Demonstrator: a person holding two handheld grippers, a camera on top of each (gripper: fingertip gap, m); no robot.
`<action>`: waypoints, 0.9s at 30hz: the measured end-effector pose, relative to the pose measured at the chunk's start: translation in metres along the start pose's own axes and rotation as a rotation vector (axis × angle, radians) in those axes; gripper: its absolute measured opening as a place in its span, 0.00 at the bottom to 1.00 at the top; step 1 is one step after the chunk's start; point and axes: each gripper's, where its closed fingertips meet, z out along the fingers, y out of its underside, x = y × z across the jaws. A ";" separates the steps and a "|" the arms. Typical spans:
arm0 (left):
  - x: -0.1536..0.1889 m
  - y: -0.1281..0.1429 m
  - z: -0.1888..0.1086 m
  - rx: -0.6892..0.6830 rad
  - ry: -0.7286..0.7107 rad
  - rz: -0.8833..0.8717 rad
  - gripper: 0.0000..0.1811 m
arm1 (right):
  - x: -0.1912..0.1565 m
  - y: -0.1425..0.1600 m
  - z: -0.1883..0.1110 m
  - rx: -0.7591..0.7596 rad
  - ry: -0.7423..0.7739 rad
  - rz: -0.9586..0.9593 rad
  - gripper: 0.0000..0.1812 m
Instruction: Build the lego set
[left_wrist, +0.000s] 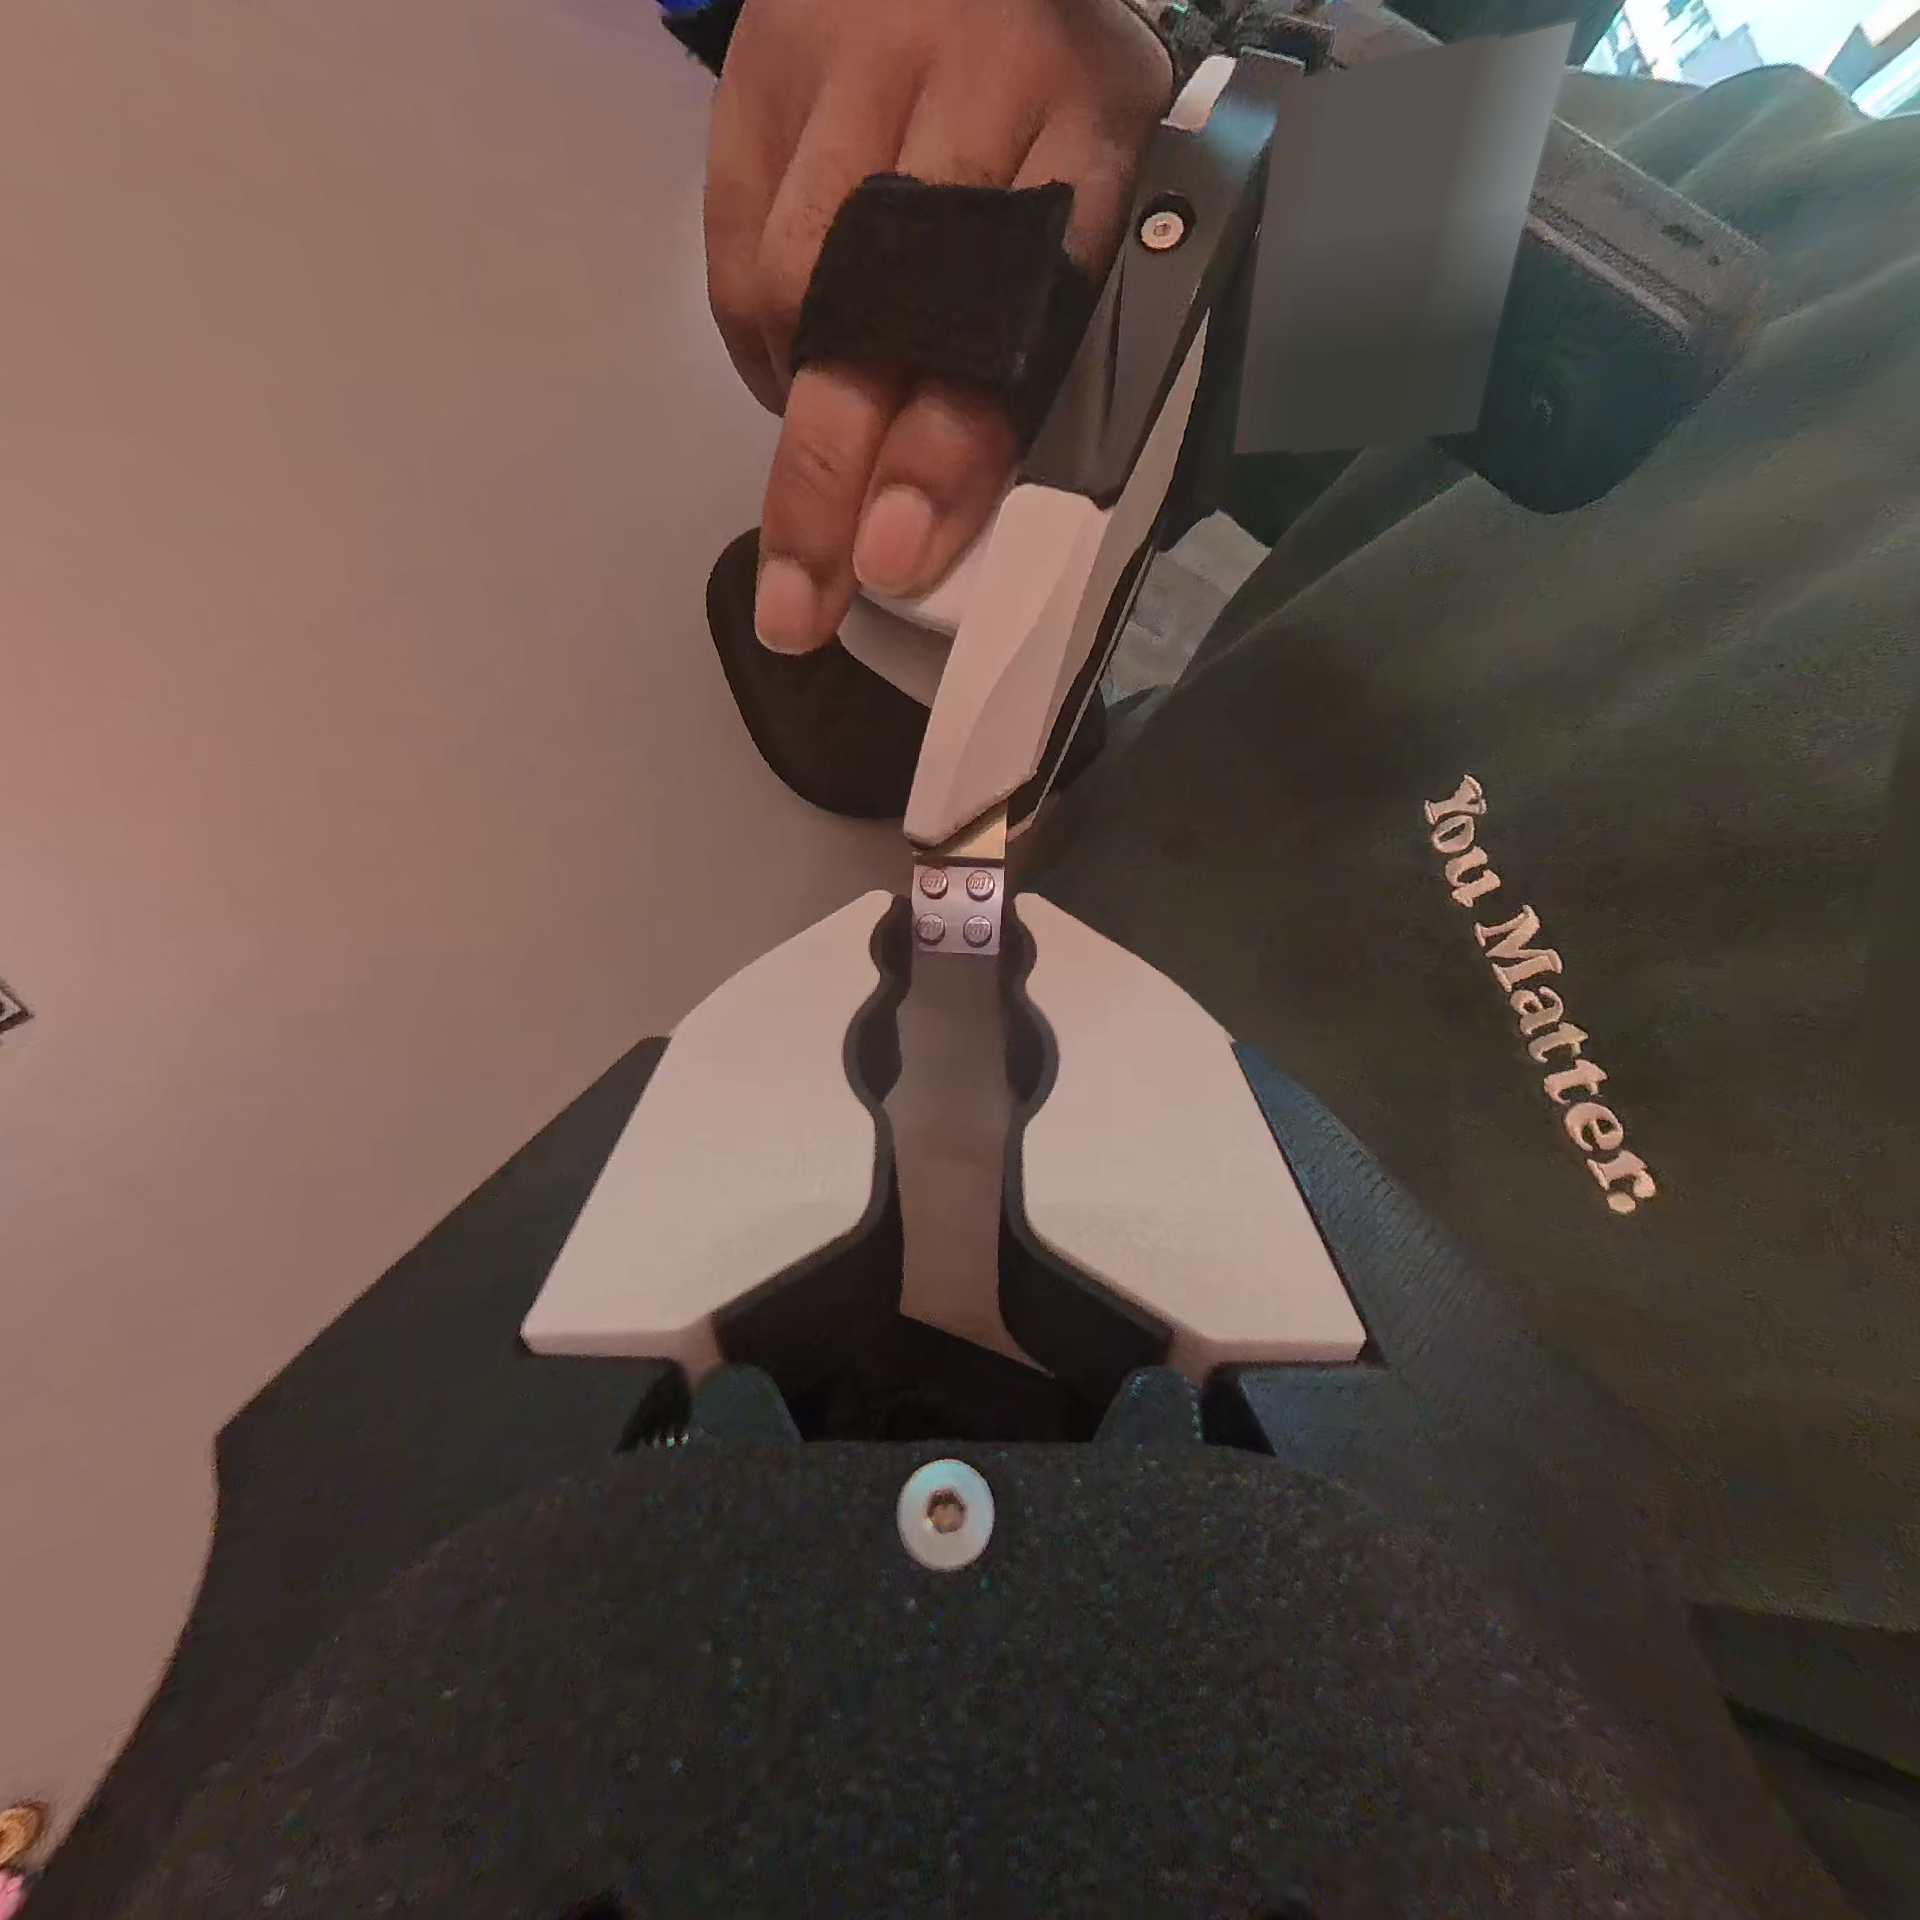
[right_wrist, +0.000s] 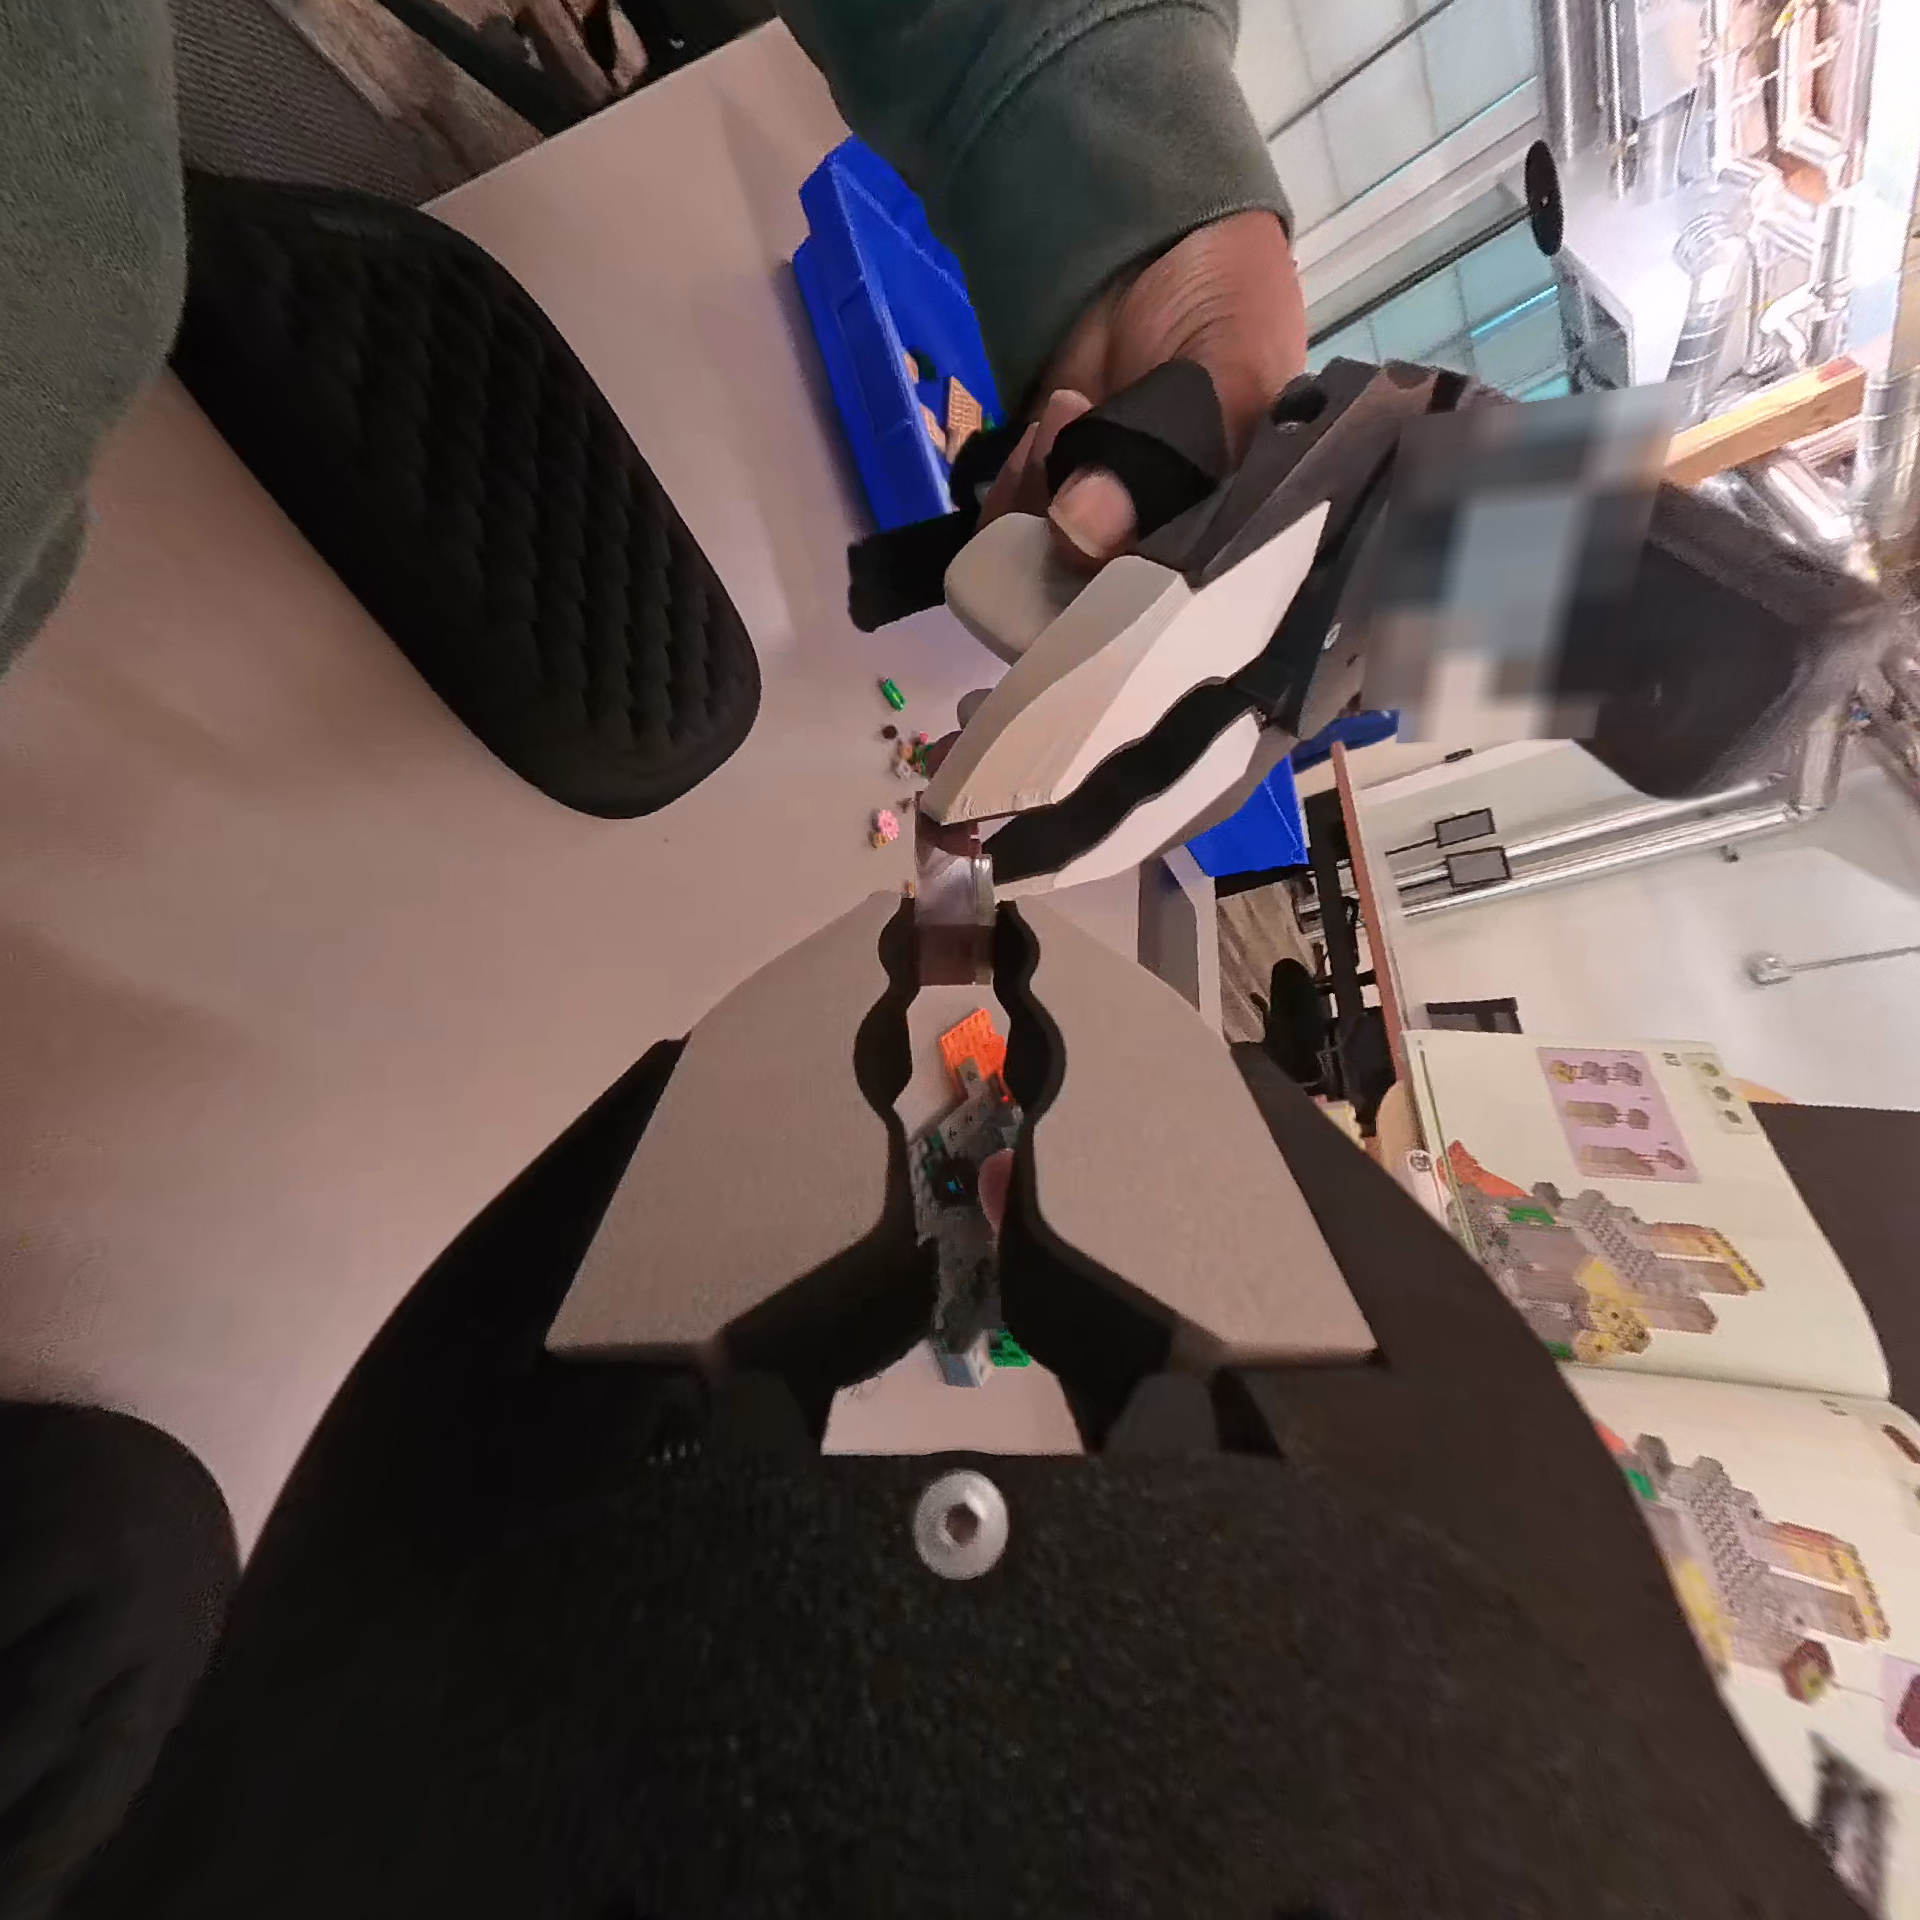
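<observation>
Pale surface w/ a black mesh chair part lying across it at left; same sort of black pad shows in the left wrist view, far centre. Dark green sweatshirt fills the right of that view, pale lettering on it. In the right wrist view, a green sleeve at far centre. Background right: glass wall and shiny metal ducting, a wooden beam, a pale partition w/ two small dark-framed plates near its far edge.
</observation>
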 end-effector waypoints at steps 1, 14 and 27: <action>-0.001 -0.001 0.000 0.012 0.000 -0.005 0.08 | 0.001 0.001 0.000 0.006 0.006 0.015 0.08; -0.046 0.005 -0.001 0.037 -0.407 0.291 0.09 | -0.007 0.033 0.001 0.134 -0.239 1.151 0.26; -0.070 0.011 0.014 0.111 -0.831 0.568 0.09 | -0.014 0.058 0.021 0.228 -0.260 1.977 0.17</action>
